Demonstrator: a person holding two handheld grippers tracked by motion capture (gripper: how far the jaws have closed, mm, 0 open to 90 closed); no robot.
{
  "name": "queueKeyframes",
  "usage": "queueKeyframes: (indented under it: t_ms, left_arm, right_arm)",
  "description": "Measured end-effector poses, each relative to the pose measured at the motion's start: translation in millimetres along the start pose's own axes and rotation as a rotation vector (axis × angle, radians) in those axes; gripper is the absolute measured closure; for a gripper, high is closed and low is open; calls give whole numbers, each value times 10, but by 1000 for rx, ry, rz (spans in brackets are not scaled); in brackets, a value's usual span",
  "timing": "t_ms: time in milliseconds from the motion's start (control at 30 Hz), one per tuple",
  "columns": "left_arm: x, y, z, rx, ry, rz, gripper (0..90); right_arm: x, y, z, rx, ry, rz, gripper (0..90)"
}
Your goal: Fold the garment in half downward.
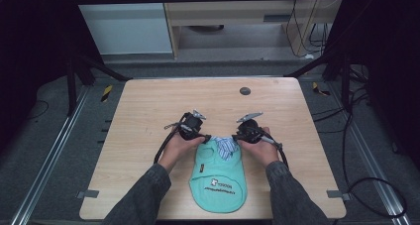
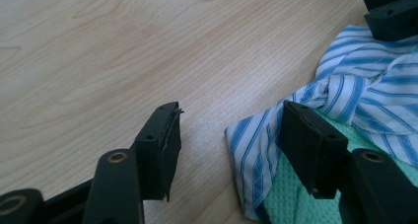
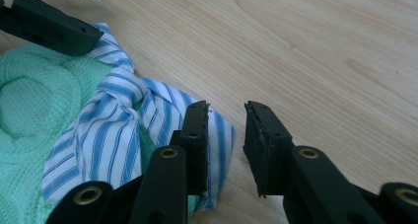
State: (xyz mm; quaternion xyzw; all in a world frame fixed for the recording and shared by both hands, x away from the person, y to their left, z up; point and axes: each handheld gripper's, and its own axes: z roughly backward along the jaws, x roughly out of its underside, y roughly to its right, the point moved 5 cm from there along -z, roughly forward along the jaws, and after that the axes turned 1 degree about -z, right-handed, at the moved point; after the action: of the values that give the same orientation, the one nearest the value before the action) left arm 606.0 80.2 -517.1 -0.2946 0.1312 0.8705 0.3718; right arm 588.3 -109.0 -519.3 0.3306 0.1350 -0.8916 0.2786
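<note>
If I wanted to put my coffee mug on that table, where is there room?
The far half of the table is bare wood, except a small dark round spot near the back edge. The strips along the left and right edges are free too. The near middle is crowded: the green garment with its striped collar, and the left gripper and right gripper at its corners.

Garment (image 1: pixel 218 178) print – too small to read.
</note>
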Motion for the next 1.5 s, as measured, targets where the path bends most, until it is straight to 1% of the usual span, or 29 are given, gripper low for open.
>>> queueKeyframes:
  t_ms: [33,133,200,333,433,467,567,600,700,733,767,800,833,933,1133,1267,1300,1367,1500]
  left_arm:
    - [17,3,-14,-1,-11,-7,396]
    - [45,4,-39,-1,-19,-9,388]
    - [58,3,-50,1,-17,-5,388]
    - [70,-5,-55,0,-19,-9,392]
    - [73,3,-52,1,-20,-17,403]
    - [73,12,-47,5,-20,-20,417]
    - [75,50,-38,22,-16,-35,511]
    - [75,61,-31,35,-19,-41,559]
    - [82,95,-27,55,-9,-54,686]
    - [86,98,-26,58,-5,-54,707]
    - [90,98,-26,59,3,-52,744]
    - [94,97,-27,60,10,-53,768]
    - [97,101,-26,64,13,-50,786]
    - [87,106,-1,59,17,-65,826]
    - [26,123,134,52,44,-97,837]
    - [-23,133,249,44,67,-118,838]
    - [-38,135,278,42,75,-122,838]
    - [-67,145,330,41,83,-132,839]
    - [-119,162,412,27,97,-153,840]
  right_arm:
    - [9,-12,-2,-5,-6,-7,682]
    - [31,-23,-21,-13,-9,-9,650]
    - [43,-38,-37,-19,-18,-15,645]
    - [61,-60,-65,-20,-33,-8,644]
    - [60,-62,-68,-22,-31,-6,641]
    - [62,-59,-71,-18,-30,3,639]
    - [65,-77,-70,-16,-32,17,639]
    - [65,-83,-69,-16,-33,22,649]
    - [63,-119,-66,-37,-44,28,727]
    - [61,-125,-66,-40,-47,36,760]
    - [60,-139,-65,-54,-50,35,793]
    - [60,-145,-69,-56,-50,35,815]
    - [58,-149,-71,-62,-47,46,825]
    - [49,-156,-59,-56,-52,67,840]
    - [-8,-170,45,-55,-30,82,842]
    - [-74,-198,159,-50,-17,118,842]
    - [-92,-209,190,-49,-12,117,842]
    - [-123,-215,240,-48,-5,133,842]
    - [-185,-222,319,-47,9,148,842]
